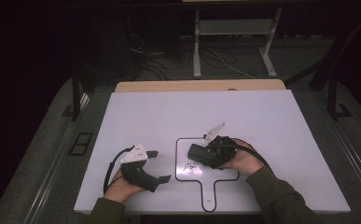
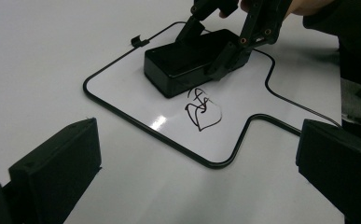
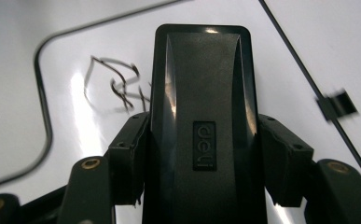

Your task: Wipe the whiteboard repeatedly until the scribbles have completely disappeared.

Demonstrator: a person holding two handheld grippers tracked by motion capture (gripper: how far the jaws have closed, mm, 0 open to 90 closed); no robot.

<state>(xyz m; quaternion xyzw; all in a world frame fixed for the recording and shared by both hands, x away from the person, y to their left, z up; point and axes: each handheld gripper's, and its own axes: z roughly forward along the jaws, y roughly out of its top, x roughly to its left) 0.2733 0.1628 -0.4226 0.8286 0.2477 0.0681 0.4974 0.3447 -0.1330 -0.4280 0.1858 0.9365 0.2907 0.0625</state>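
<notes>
My right gripper [image 1: 205, 156] clamps both jaws on the sides of a glossy black rectangular plastic eraser block [image 3: 201, 116], resting on the small black-rimmed paddle-shaped whiteboard [image 1: 185, 144] beside a dark scribble [image 2: 201, 108]; my left gripper [image 1: 162, 165] hangs wide open, empty, nearby

A dim lab or recording room, judging by the bare white tabletop [image 1: 169, 116], loose cables [image 1: 159, 60] across grey carpet [image 1: 52, 135], and a metal desk frame [image 1: 234, 32] standing behind.
</notes>
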